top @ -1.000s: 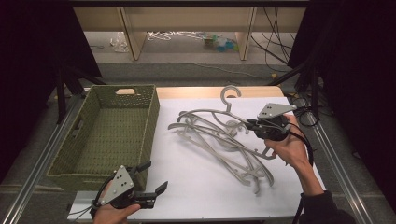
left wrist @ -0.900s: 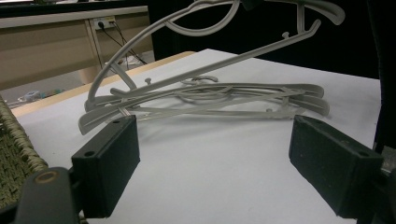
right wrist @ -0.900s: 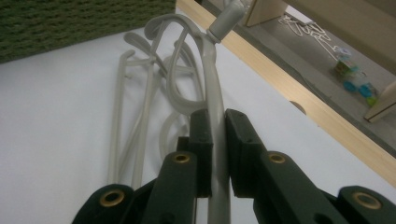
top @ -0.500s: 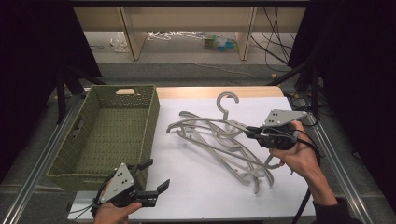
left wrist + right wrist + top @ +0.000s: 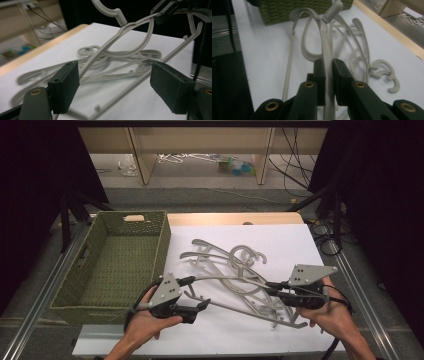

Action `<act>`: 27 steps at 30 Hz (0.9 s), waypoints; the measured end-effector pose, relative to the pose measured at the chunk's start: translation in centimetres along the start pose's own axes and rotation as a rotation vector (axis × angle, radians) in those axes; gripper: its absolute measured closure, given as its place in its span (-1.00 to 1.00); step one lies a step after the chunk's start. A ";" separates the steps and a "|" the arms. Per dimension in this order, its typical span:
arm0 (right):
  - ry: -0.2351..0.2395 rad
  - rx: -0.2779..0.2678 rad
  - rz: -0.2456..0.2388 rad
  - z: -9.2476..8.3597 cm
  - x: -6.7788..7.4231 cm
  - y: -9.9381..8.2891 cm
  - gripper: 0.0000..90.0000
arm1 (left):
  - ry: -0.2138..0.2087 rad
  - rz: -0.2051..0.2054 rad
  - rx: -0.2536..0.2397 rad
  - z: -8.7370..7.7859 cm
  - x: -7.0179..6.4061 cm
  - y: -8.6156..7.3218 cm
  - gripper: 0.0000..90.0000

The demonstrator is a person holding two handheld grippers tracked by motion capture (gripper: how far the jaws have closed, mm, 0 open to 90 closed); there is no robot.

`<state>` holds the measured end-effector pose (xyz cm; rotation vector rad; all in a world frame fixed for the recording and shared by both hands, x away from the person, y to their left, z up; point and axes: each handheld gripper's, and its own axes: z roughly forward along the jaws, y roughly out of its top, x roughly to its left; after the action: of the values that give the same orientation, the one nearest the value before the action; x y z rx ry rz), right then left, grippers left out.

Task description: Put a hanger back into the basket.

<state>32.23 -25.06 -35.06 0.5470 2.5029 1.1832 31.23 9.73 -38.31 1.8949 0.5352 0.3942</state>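
A grey plastic hanger [image 5: 231,281] hangs tilted over the white tabletop, with my right gripper [image 5: 270,287] shut on one of its arms. In the right gripper view the pads [image 5: 320,75] clamp that arm [image 5: 326,52] and the hook's neck [image 5: 333,8] points toward the basket. My left gripper [image 5: 196,292] sits at the hanger's other end, jaws apart and just closing. In the left gripper view [image 5: 117,85] the hanger's bar [image 5: 140,82] runs between the pads [image 5: 63,88] without touching them. More grey hangers [image 5: 235,260] lie tangled on the table behind.
A green woven basket [image 5: 160,240] stands at the table's left, close to my left gripper. The white sheet [image 5: 295,240] covers the tabletop, with a wooden edge at the back. Metal rails run along both sides, and cables lie at the right.
My right gripper has pulled the hanger off the pile toward the near edge. My left gripper has risen and moved right, up to the hanger.
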 end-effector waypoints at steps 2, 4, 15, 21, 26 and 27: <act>0.019 0.007 -0.011 0.0 0.9 -0.2 0.82 | -0.052 -0.001 0.063 1.8 0.0 0.6 -0.38; 0.025 0.010 -0.019 0.1 1.0 -0.3 0.82 | -0.075 0.004 0.081 2.5 0.0 0.7 -0.33; 0.069 0.021 -0.073 0.2 2.3 -0.1 0.82 | -0.233 0.022 0.226 6.6 0.0 1.9 0.34; 0.083 0.039 -0.124 0.4 2.4 -0.2 0.81 | -0.267 0.102 0.275 6.6 -0.3 2.2 0.57; -0.014 0.083 -0.152 0.5 2.0 -0.1 0.47 | -0.256 0.122 0.280 6.2 -1.0 2.3 0.76; -0.030 0.073 -0.133 0.3 1.9 0.0 0.41 | -0.256 0.122 0.280 6.2 -1.0 2.3 0.79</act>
<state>30.73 -23.96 -35.50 0.4056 2.5217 1.0302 33.94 3.62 -38.46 2.2155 0.3164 0.1557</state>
